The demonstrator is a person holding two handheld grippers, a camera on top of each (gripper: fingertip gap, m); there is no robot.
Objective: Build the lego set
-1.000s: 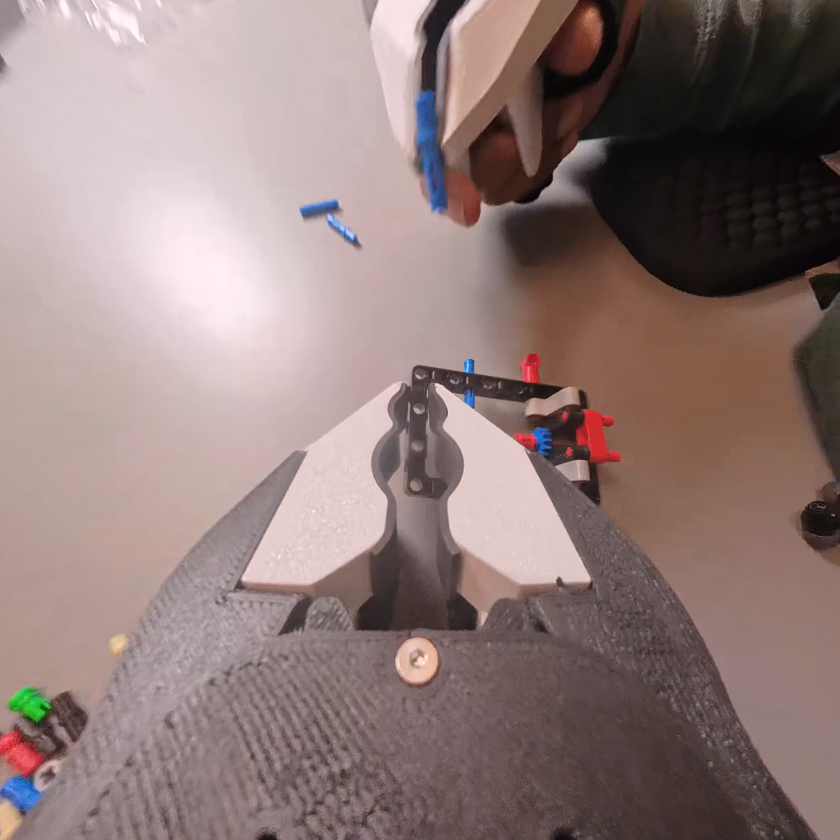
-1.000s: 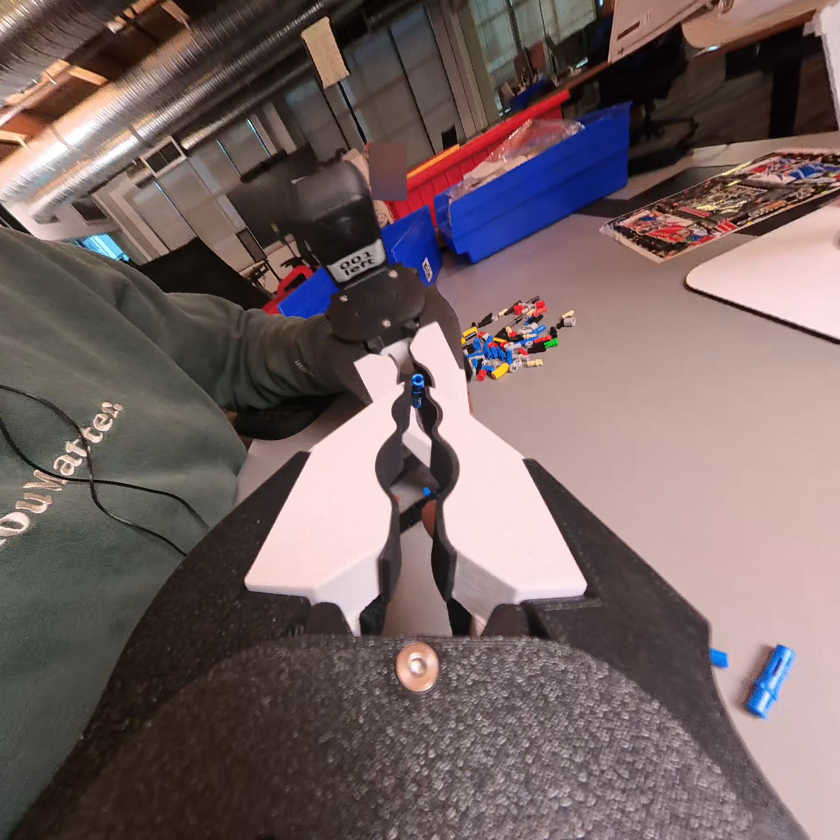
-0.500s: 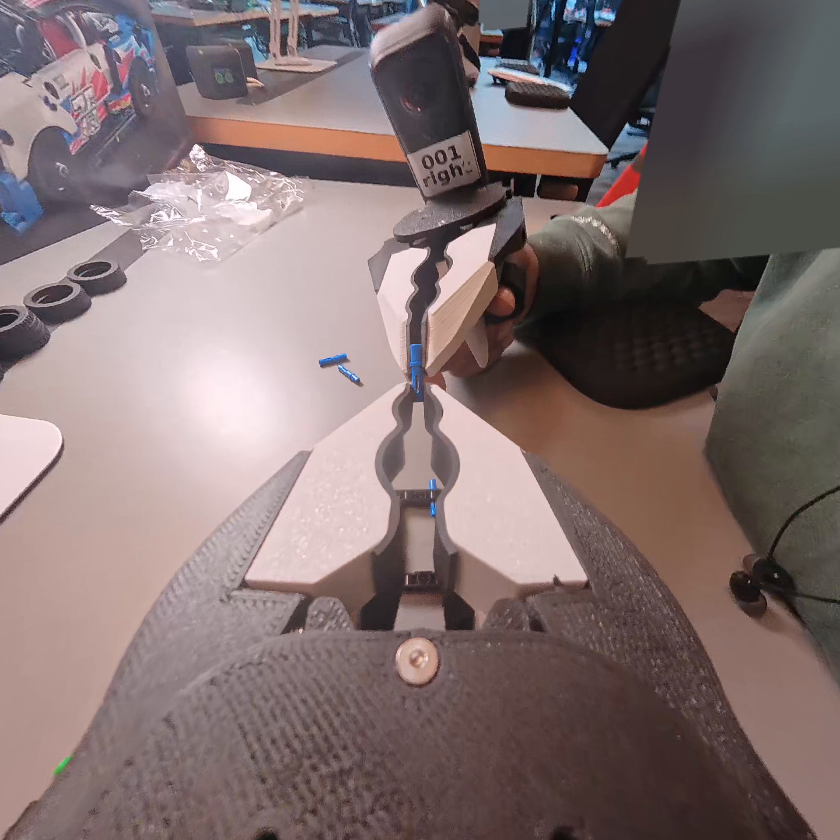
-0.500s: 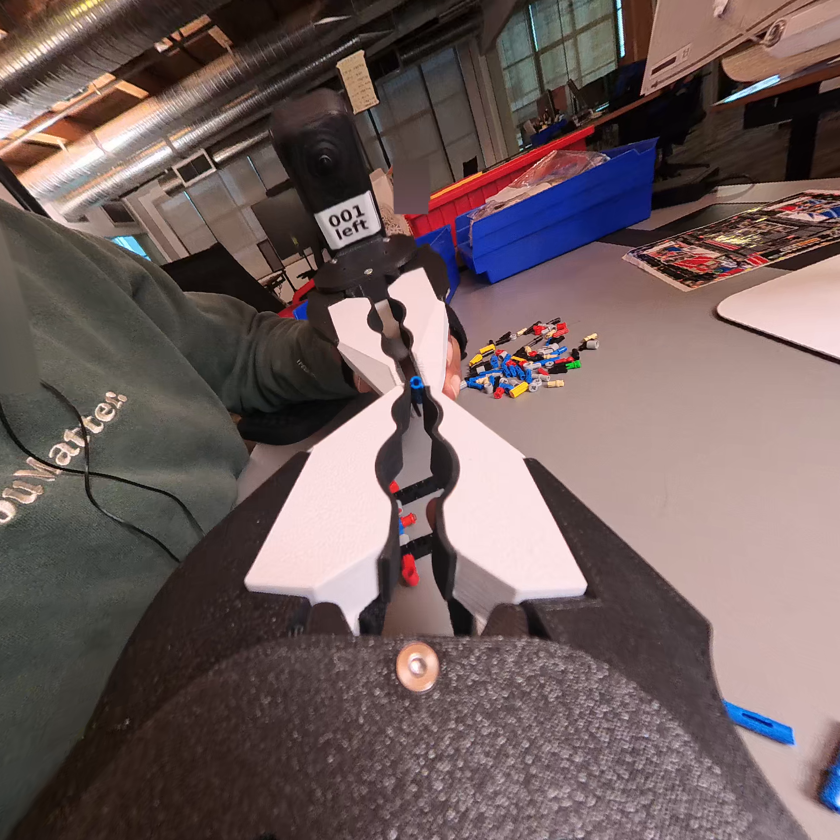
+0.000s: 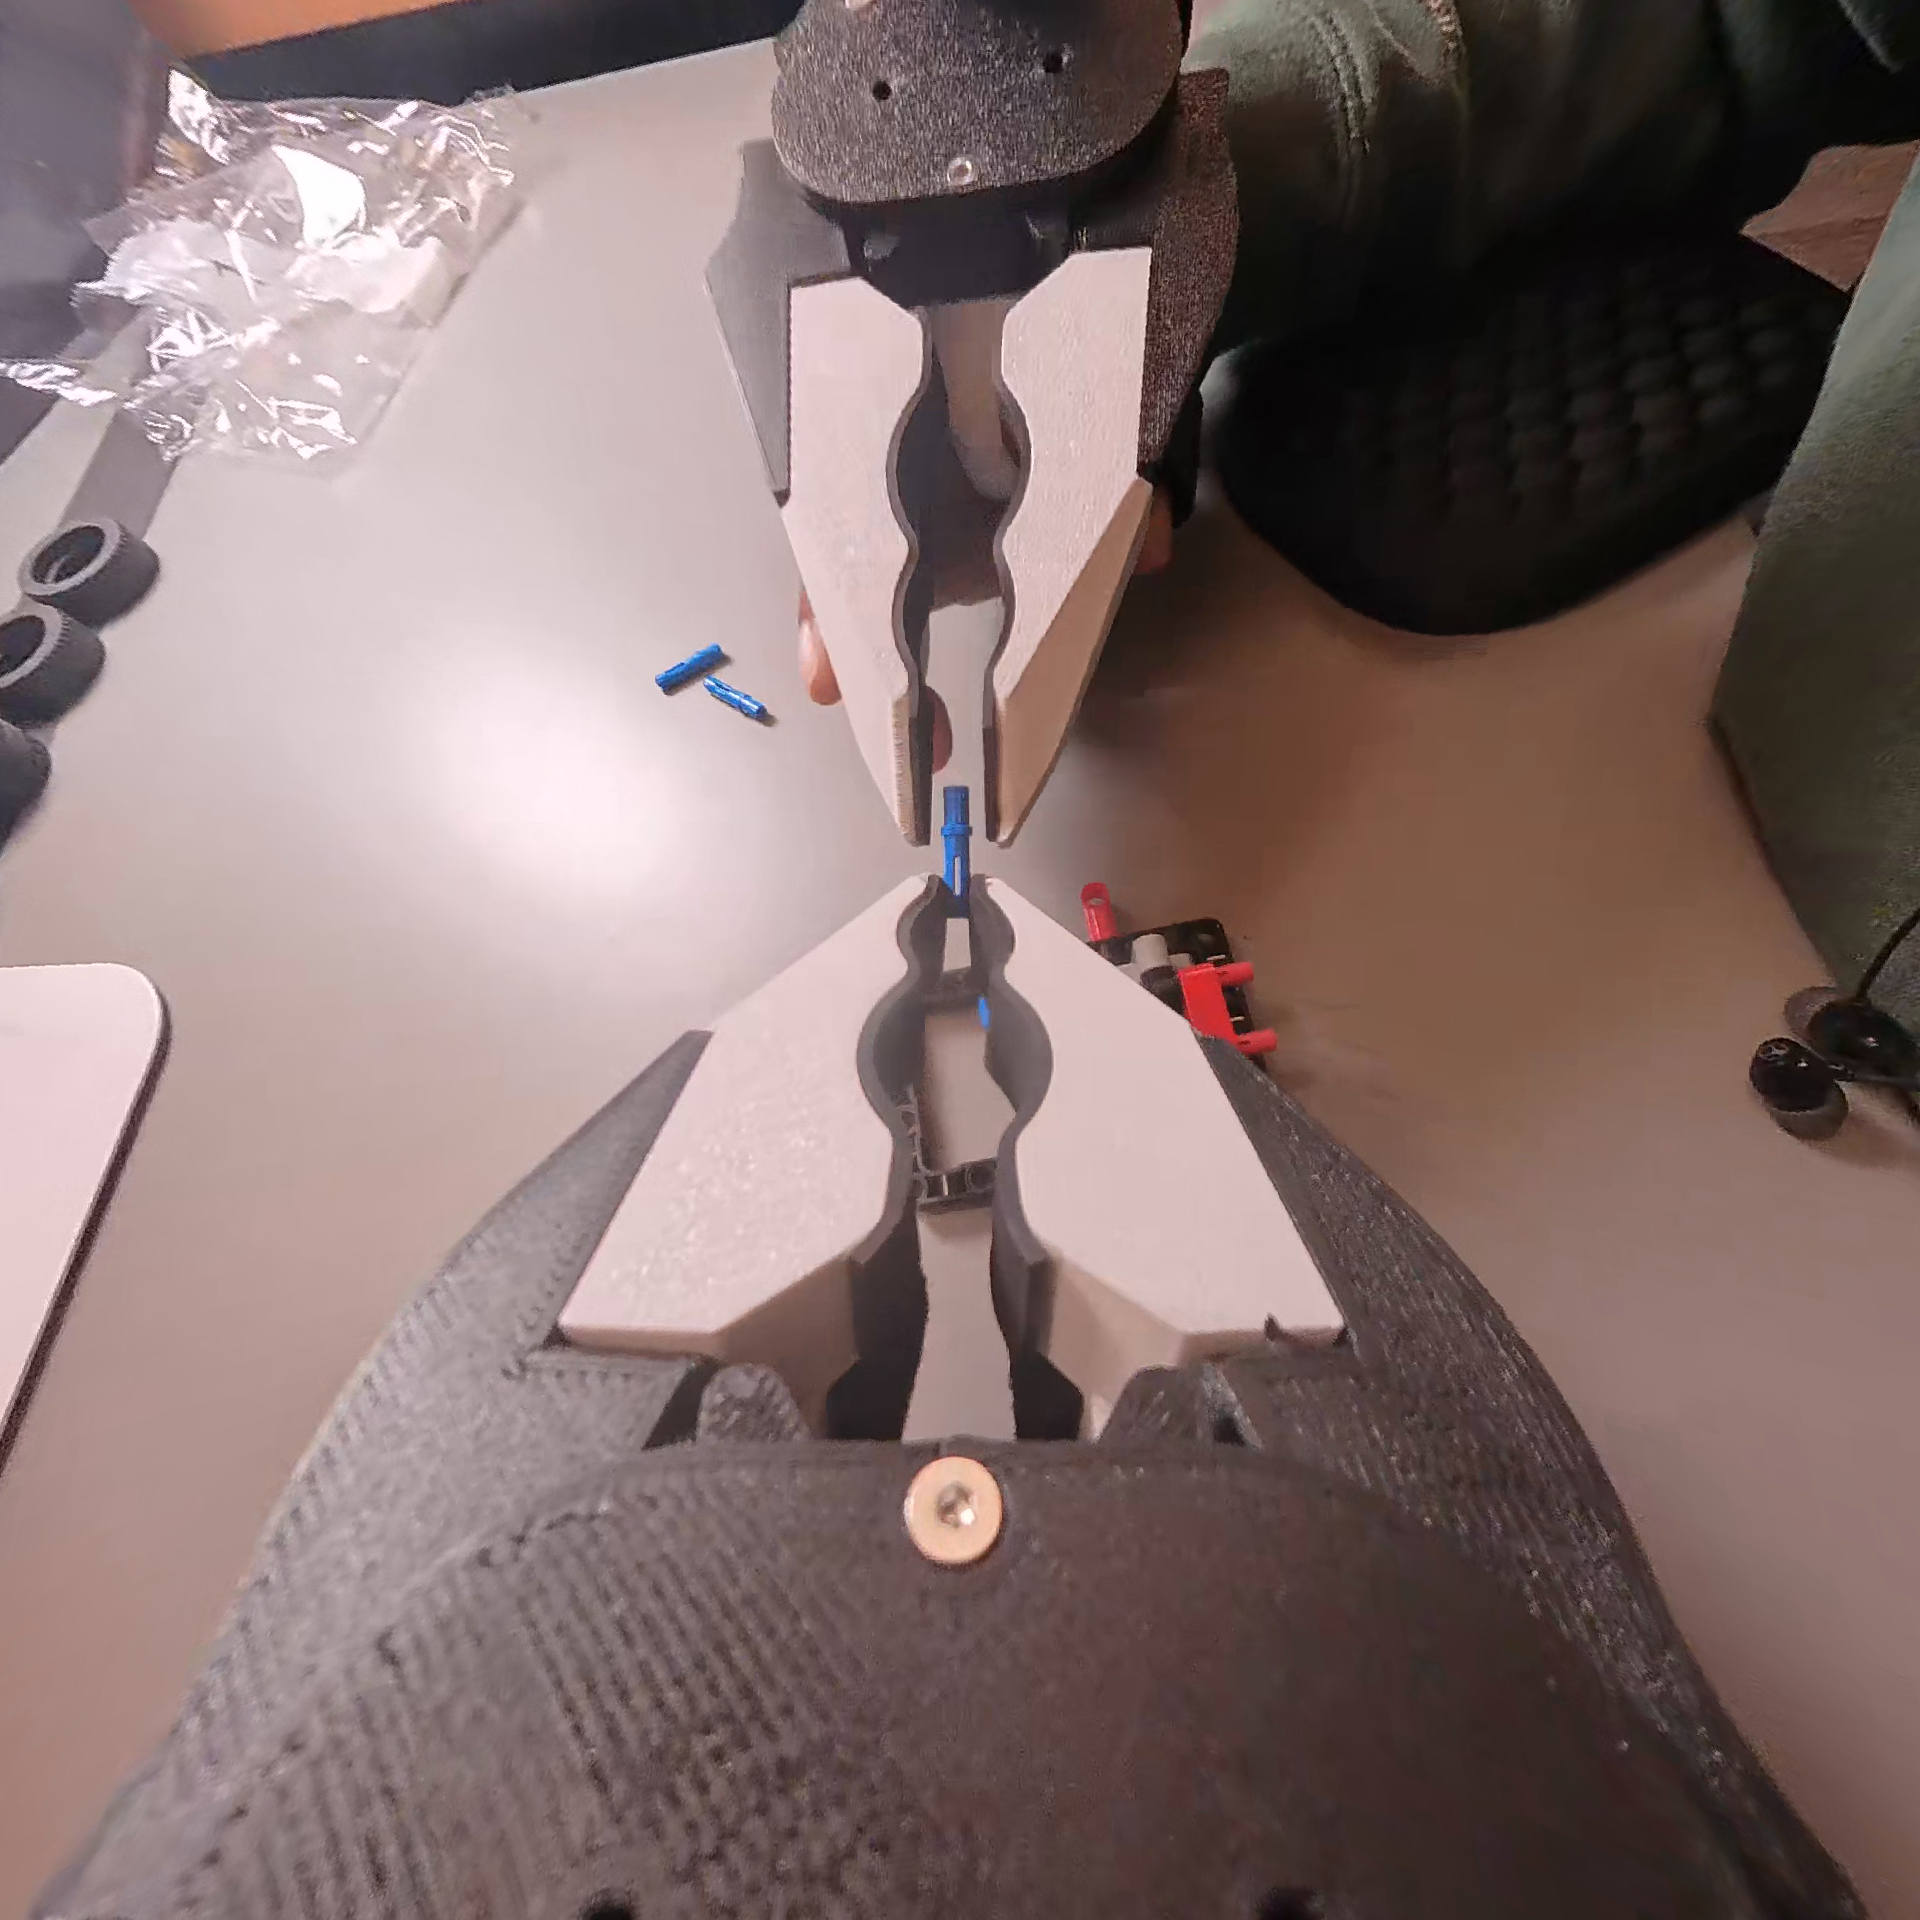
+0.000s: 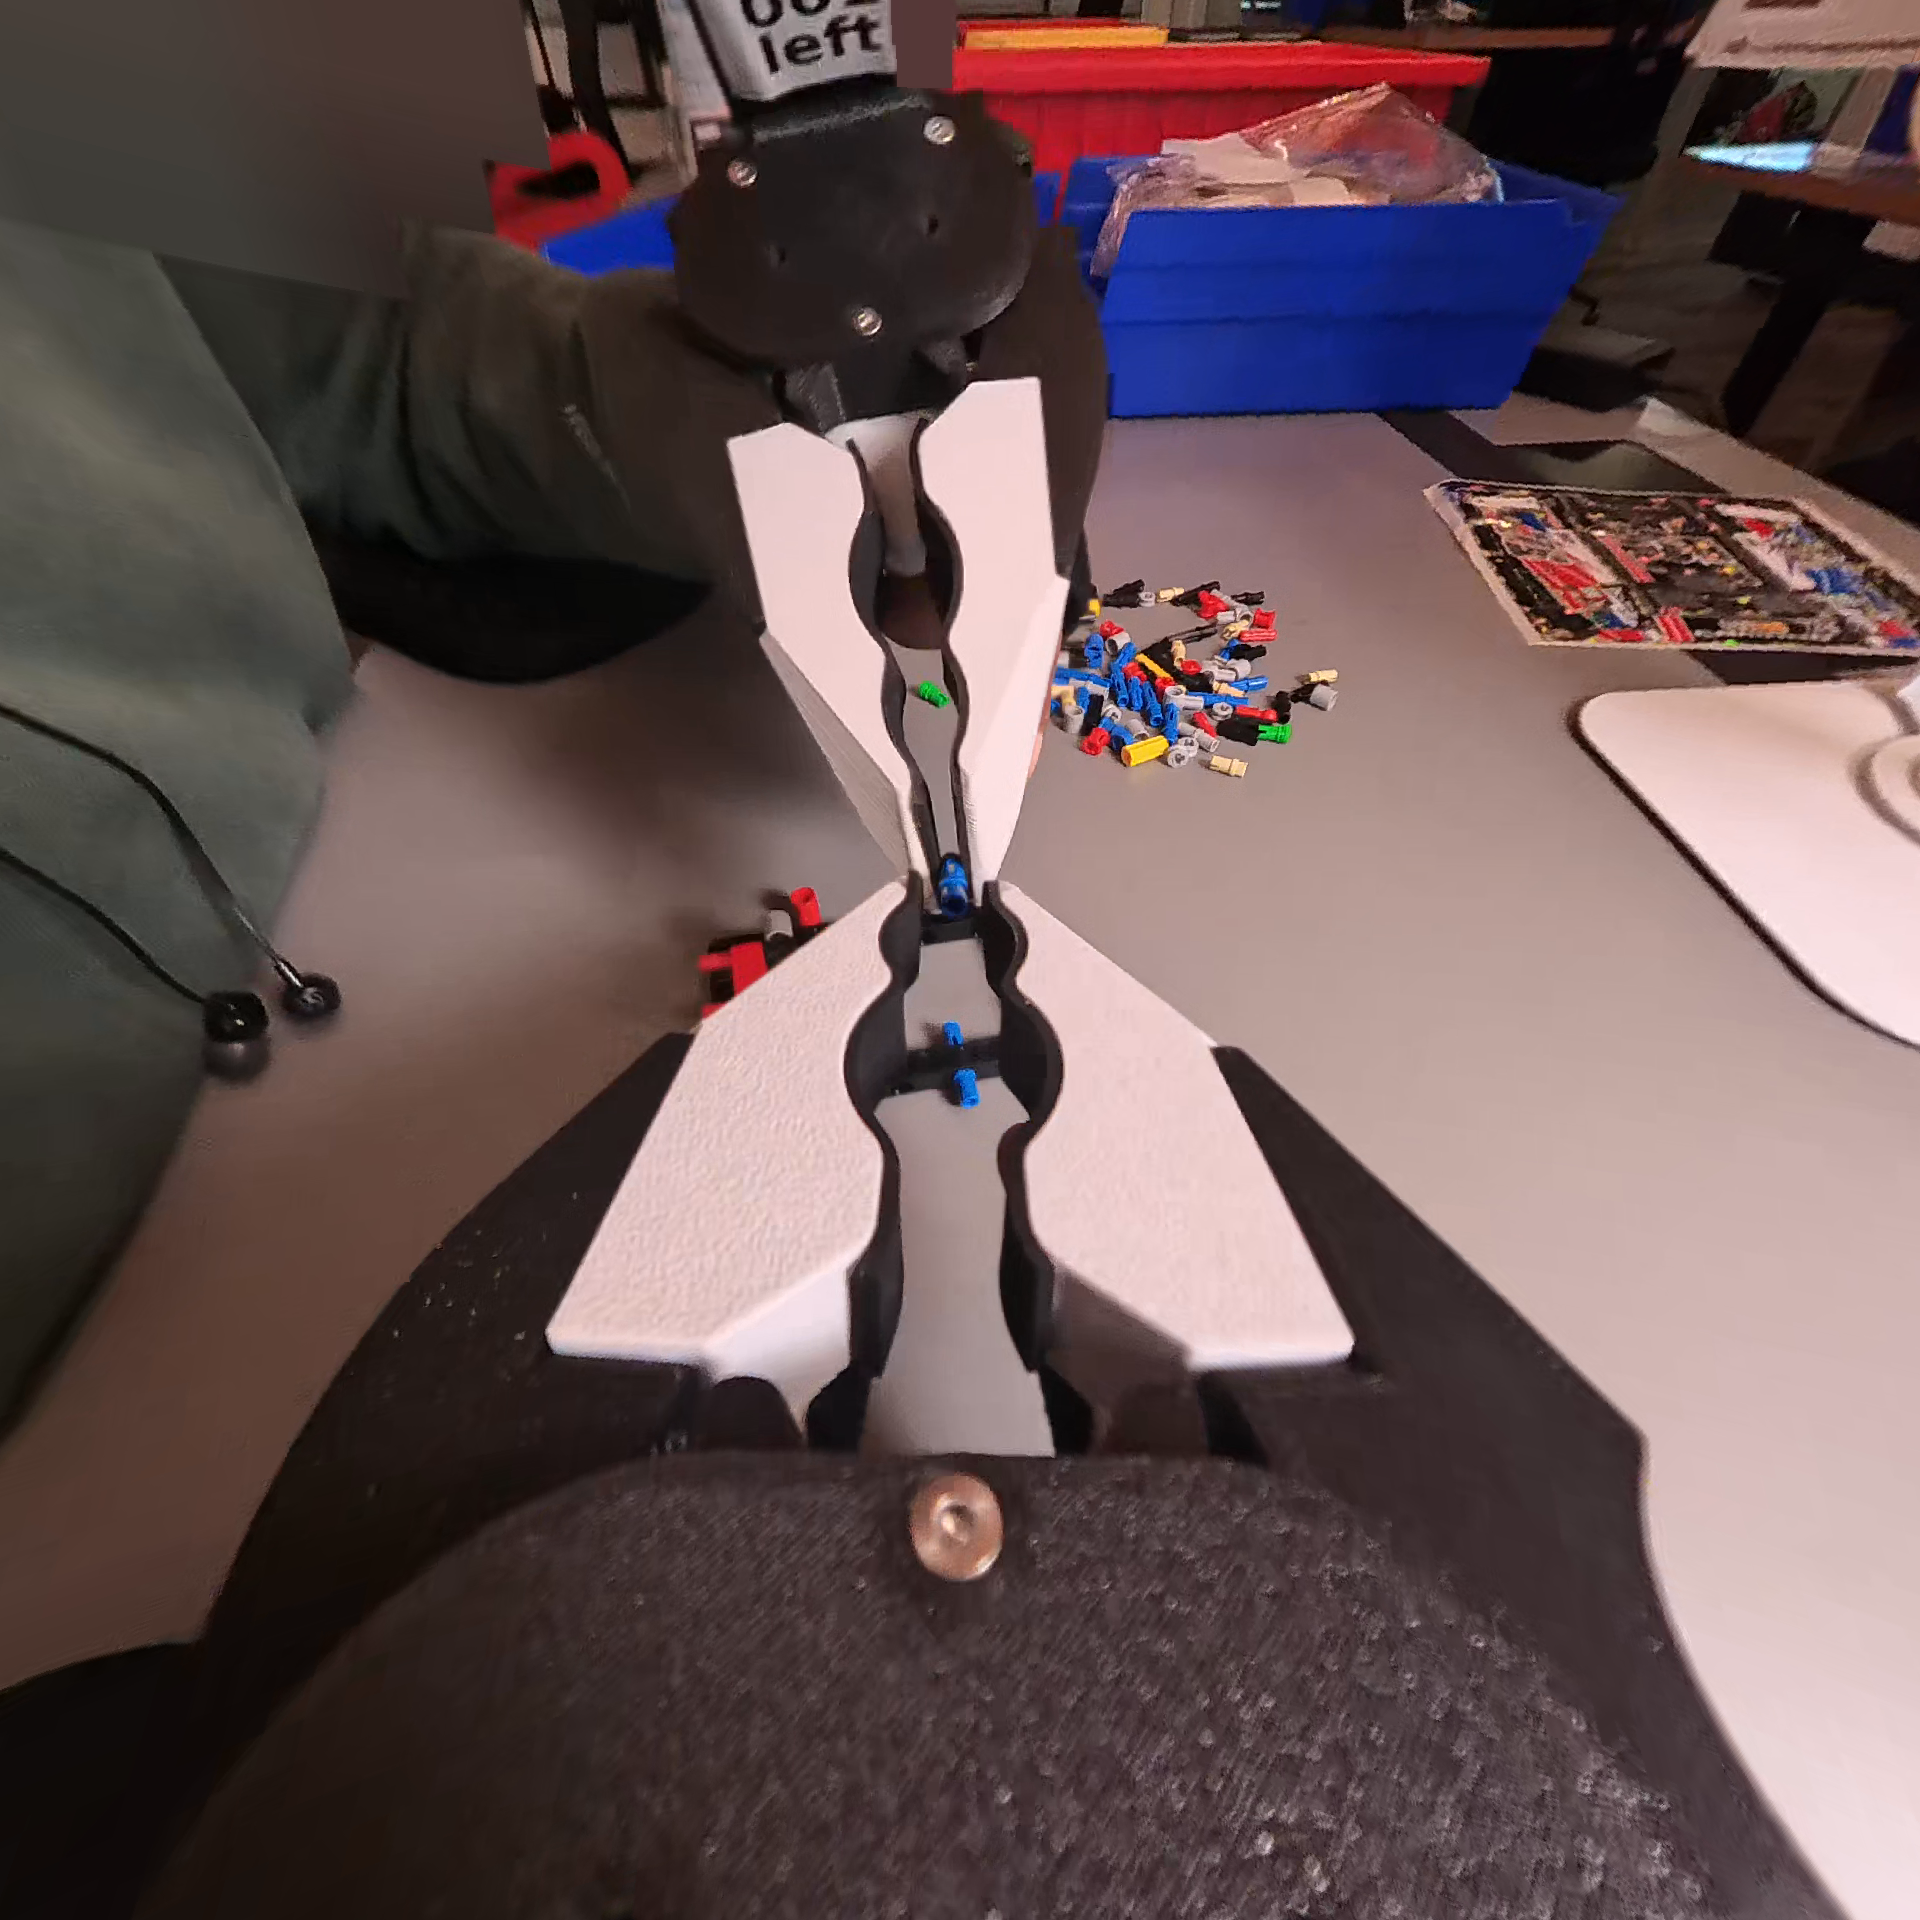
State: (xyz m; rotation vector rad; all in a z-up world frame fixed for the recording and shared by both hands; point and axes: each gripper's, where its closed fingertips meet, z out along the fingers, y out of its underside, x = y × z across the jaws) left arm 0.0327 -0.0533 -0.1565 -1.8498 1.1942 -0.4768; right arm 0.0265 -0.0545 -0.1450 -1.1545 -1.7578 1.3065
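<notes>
Blue plastic sits pinched at the tips of our left gripper (image 5: 957,888): a slim Technic pin (image 5: 954,847), standing out beyond the fingers. The left jaws look clenched on its lower end, since in the right wrist view they converge tightly onto it. Tip to tip with it is our right gripper (image 5: 951,826), whose jaws stand slightly parted, a sliver of gap on either side of the pin's free end, so we read it as released around the pin, not gripping. We judge this a pass of the pin between the claws before it goes into the build. It will be nearly weightless, stiff and slick, apt to twist or spring out if squeezed off-centre, so we would take it square across the shaft, near one end, leaving the other end clear for a hole. Below the tips, on the bench (image 5: 416,935), lies the part-built black frame (image 5: 951,1184), which carries red connectors (image 5: 1216,997) on the side toward the person's green sleeve (image 5: 1455,156). Two spare blue pins (image 5: 712,681) lie a little out toward the middle of the bench. Farther off are a heap of mixed small parts (image 6: 1174,696), black tyres (image 5: 88,561) and a crumpled clear bag (image 5: 281,239) toward the far edge, and the printed instruction sheet (image 6: 1683,566).
</notes>
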